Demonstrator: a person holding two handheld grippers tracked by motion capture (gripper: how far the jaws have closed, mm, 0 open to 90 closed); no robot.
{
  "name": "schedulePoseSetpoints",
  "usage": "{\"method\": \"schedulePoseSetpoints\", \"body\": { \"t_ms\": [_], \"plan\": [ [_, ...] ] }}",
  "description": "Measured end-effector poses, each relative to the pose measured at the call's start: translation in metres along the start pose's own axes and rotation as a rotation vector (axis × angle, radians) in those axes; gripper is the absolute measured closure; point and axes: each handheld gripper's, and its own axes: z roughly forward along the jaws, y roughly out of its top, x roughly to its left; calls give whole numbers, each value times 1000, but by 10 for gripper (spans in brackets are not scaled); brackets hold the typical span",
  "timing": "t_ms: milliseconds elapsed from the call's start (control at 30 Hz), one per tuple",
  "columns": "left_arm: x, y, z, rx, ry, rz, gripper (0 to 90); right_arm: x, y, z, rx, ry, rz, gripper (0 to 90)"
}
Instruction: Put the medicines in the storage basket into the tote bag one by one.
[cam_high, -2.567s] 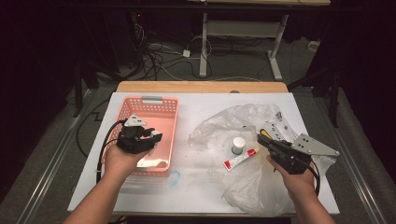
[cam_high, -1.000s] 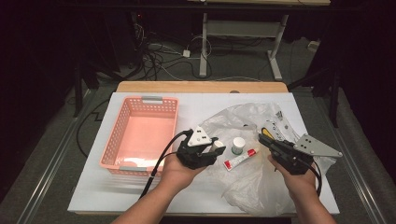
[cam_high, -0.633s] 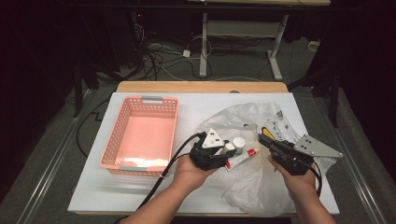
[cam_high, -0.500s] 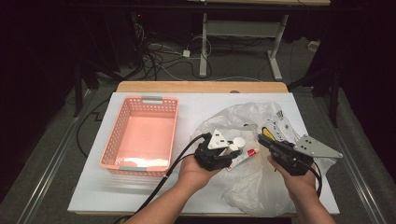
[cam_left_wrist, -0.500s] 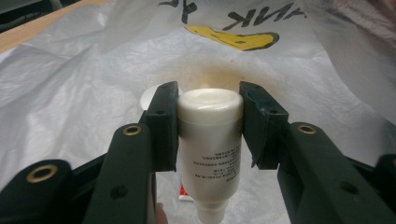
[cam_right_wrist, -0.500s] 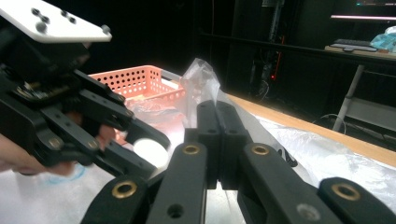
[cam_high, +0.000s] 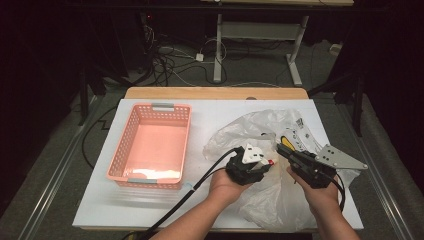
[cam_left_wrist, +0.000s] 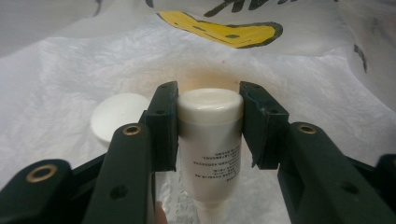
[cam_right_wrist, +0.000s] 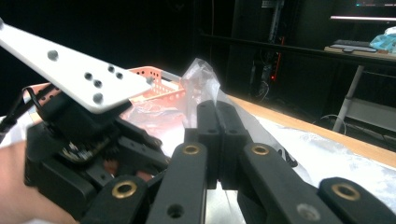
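A person's left gripper (cam_left_wrist: 209, 126) has its two black jaws pressed against either side of a small white bottle (cam_left_wrist: 210, 135) with fine print, which lies on the crinkled white plastic bag (cam_left_wrist: 60, 88) at the table's right half, a loose round white cap (cam_left_wrist: 116, 114) just beside it. Close to the right of it, the right gripper (cam_right_wrist: 217, 140) has its jaws clamped flat together on a raised fold of the same bag. Farther left on the white table (cam_high: 220, 107) sits a pink plastic basket (cam_high: 152, 142), well apart from both grippers.
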Motion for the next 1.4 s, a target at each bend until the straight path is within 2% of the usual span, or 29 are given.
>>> {"method": "schedulePoseSetpoints", "body": {
  "t_ms": [100,400,433,700,867,1000,1067,1133,1233,1400],
  "plan": [
    [-2,-2,10,12,2,13,583,0,0,-1,-2,-2,3,900],
    [-3,-1,33,-4,-23,-19,581,-2,-1,-1,-4,-8,7,900],
    [-3,-1,35,2,-20,-12,581,-2,-1,-1,-4,-8,6,900],
    [-4,-2,45,-1,-32,-35,563,-3,-1,-2,1,-8,6,900],
    [-3,0,37,7,-42,-29,469,-3,-1,-3,-3,-10,7,900],
    [-2,-1,23,5,-34,-17,438,-3,-1,-2,2,-13,4,900],
    [0,-3,15,-4,-34,-30,430,-1,-1,-2,2,-8,7,900],
    [0,-7,7,-13,-33,-41,412,-1,-1,-2,3,-8,6,900],
    [2,-15,-5,-11,-25,-27,412,-1,-1,-2,5,-7,5,900],
    [8,-32,-24,-8,-5,-49,402,-2,-2,-1,8,-10,3,900]
  ]
}}
